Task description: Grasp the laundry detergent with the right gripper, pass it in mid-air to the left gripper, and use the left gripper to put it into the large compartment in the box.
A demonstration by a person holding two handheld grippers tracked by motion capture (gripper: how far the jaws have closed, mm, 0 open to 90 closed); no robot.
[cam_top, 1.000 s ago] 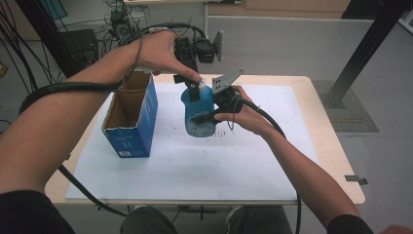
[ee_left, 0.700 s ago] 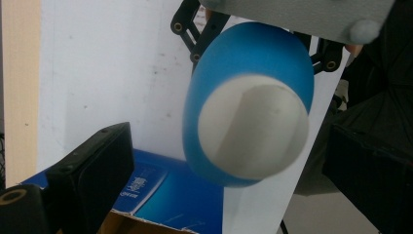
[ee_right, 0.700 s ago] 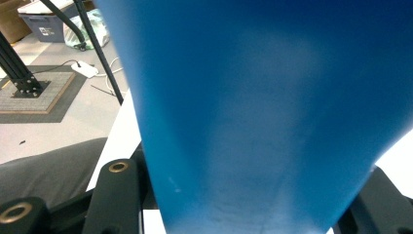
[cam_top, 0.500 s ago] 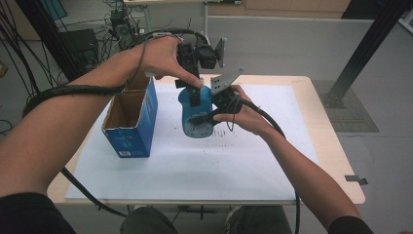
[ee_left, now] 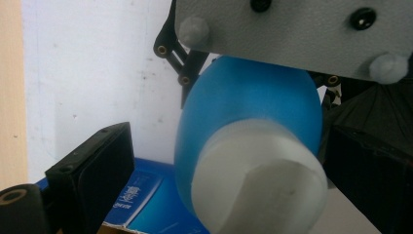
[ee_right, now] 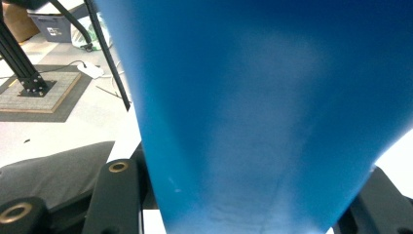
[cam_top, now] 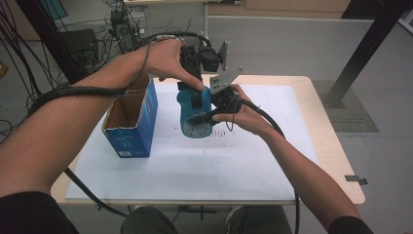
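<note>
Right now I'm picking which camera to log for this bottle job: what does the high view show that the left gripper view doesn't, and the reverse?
High view alone: the whole table, both forearms, the open inside of the blue box, and the right gripper closed on the bottle's body. Left gripper view alone: the bottle's white cap up close, sitting between the left gripper jaws with space at the near jaw. Both share the blue bottle, the white table cover and the box.
</note>
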